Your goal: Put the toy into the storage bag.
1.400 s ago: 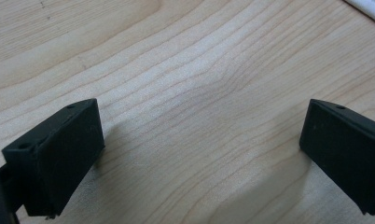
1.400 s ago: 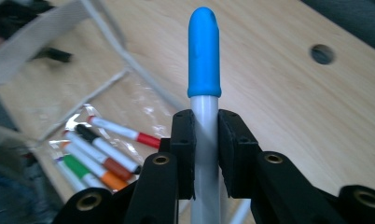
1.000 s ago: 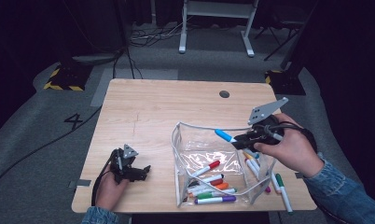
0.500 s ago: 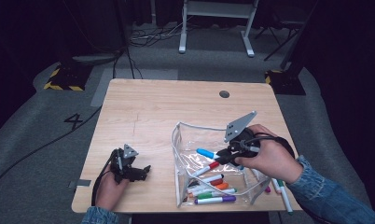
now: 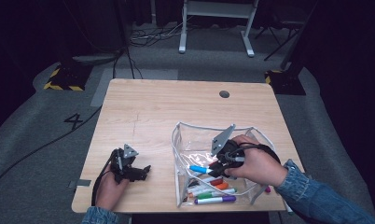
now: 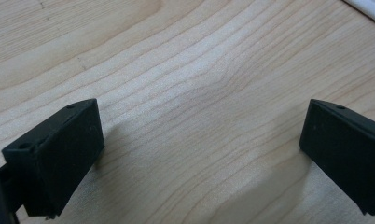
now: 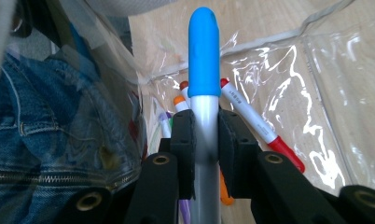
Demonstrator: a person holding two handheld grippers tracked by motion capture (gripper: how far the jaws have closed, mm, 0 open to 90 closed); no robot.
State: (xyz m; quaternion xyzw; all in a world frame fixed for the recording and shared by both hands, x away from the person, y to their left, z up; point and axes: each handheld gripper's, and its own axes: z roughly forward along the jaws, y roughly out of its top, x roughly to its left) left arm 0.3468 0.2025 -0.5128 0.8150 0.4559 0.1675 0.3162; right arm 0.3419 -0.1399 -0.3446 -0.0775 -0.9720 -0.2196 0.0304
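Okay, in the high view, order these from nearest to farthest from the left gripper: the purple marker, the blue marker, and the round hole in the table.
1. Purple marker: in the clear pouch, at its front edge, to the right of the left gripper.
2. Blue marker: farther right, held in the right gripper.
3. Round hole: near the table's far edge.

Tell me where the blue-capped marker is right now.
The blue-capped marker is clamped in the right gripper, inside the clear pouch at the table's near right, just above the other markers.
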